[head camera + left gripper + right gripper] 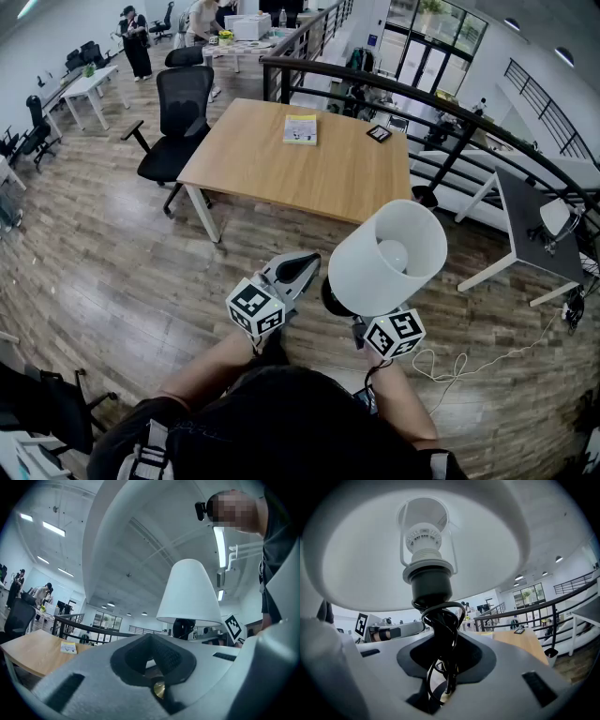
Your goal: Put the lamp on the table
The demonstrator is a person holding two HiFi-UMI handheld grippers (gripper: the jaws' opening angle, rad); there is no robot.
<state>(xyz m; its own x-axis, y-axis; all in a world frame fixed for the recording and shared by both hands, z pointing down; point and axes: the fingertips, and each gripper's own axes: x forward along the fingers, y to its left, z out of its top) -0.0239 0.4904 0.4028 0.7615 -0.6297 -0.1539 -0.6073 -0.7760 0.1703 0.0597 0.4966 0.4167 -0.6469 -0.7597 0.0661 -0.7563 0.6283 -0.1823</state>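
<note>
White-shaded lamp [386, 258] clenched by its stem in right tool [440, 667] (shade hides grip from above); left tool [298, 270] closed, empty.

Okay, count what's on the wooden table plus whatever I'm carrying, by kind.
Lamp: 1
Booklet: 1
Small dark flat device: 1
Total: 3

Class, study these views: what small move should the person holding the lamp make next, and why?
Probably carry the lamp forward toward the wooden table: the right gripper clamps its cord-wrapped stem, and it hangs over the floor, short of the table.
</note>
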